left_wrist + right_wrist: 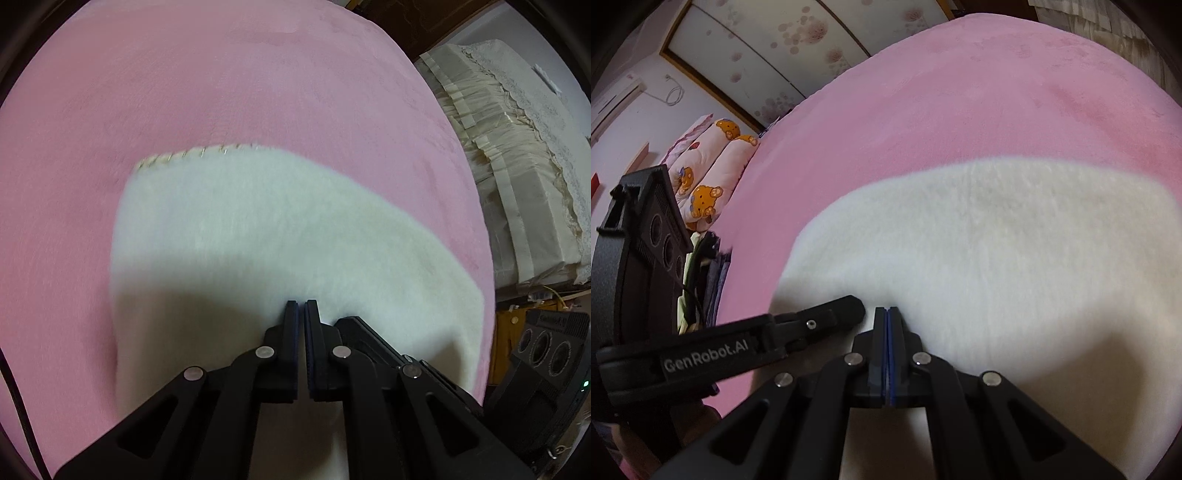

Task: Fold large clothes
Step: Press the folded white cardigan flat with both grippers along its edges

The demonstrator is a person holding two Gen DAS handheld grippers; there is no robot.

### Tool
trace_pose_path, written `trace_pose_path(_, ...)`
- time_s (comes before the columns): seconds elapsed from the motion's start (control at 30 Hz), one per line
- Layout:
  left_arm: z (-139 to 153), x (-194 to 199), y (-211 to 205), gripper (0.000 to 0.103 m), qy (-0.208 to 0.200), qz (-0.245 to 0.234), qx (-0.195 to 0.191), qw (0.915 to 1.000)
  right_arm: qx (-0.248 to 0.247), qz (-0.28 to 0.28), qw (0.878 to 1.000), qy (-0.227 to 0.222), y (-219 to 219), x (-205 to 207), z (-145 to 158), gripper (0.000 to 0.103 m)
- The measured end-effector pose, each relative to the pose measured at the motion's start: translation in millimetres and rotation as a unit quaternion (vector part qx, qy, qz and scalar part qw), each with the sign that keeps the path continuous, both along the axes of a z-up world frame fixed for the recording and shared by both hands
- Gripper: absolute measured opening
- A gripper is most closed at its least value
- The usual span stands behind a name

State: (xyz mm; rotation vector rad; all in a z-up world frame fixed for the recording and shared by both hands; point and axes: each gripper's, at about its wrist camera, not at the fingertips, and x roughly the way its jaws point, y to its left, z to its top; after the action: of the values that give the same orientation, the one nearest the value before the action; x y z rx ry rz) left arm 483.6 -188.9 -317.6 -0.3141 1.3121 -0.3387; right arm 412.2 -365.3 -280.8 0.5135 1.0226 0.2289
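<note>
While both grippers carry the white fleece garment [280,236] over the middle of the pink bed [258,92], the left gripper [301,306] and the right gripper [886,312], just beside each other, are each pinched together on its near edge. The thin pinch may slip, or the fold land crooked on the bed.

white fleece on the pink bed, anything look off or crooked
Nothing stands out. The white fleece lies flat on the pink bed cover, no bunching or stains visible. Its stitched edge runs evenly. Both the left gripper and right gripper are shut at its near edge.
</note>
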Motion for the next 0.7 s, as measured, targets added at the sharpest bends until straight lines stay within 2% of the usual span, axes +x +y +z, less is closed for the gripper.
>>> trace_pose_path(0.1,-4,14,1,0.004,-0.011,-0.003,0.001,0.9999,-0.014,0.003,1.000,-0.006,0,14,-4,0.000)
trace_pose_path(0.27,-11,25,12,0.001,-0.018,0.009,-0.029,0.9994,-0.007,-0.004,1.000,-0.017,-12,13,-7,0.000)
trace_pose_path(0.37,-15,28,20,0.001,-0.016,0.005,-0.047,0.9987,-0.022,-0.053,0.998,-0.023,-32,4,-3,0.000)
trace_pose_path(0.43,-16,31,18,0.001,-0.019,-0.006,-0.046,0.9987,-0.022,-0.081,0.996,-0.028,-44,-1,-2,0.000)
trace_pose_path(0.5,-14,29,15,0.001,-0.024,-0.016,-0.041,0.9987,-0.070,-0.110,0.991,-0.032,-50,-8,3,0.000)
trace_pose_path(0.63,-8,27,5,0.001,-0.033,-0.026,-0.028,0.9987,-0.099,-0.137,0.985,-0.032,-65,-22,9,0.000)
trace_pose_path(0.7,-3,27,3,0.001,-0.035,-0.025,-0.014,0.9990,-0.133,-0.142,0.980,-0.031,-66,-26,14,0.000)
